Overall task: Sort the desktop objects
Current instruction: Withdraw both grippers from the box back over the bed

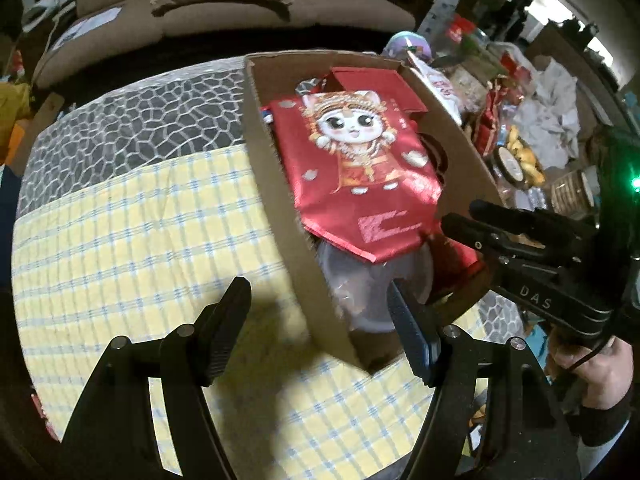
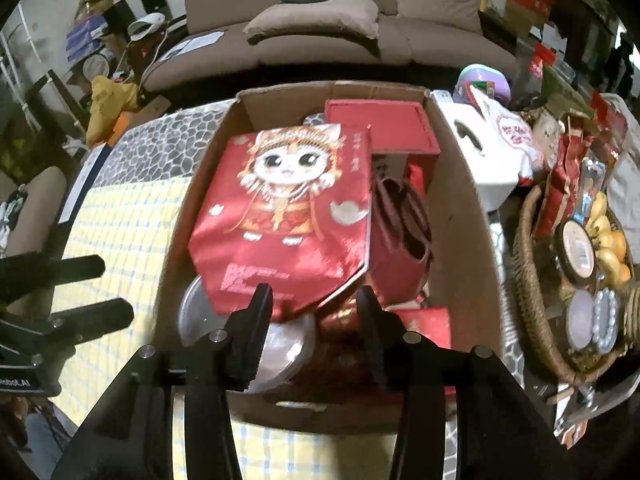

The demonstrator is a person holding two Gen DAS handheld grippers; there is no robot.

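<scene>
A cardboard box (image 2: pixel 460 216) stands on the table, also seen in the left wrist view (image 1: pixel 272 184). Inside lies a red bag printed with a cartoon cat (image 2: pixel 288 220) (image 1: pixel 352 160), over a round clear lid (image 2: pixel 280 348), a red box (image 2: pixel 380 128) and a dark red pouch (image 2: pixel 400 236). My right gripper (image 2: pixel 316 304) is open above the box's near end, empty. My left gripper (image 1: pixel 316 304) is open and straddles the box's near left wall, empty. The right gripper also shows in the left wrist view (image 1: pixel 480 220).
A yellow checked cloth (image 1: pixel 140 240) covers the table left of the box. A wicker basket (image 2: pixel 532 280) with jars and fruit, a white bag (image 2: pixel 480 148) and red packets crowd the right side. A brown sofa (image 2: pixel 340 20) stands behind.
</scene>
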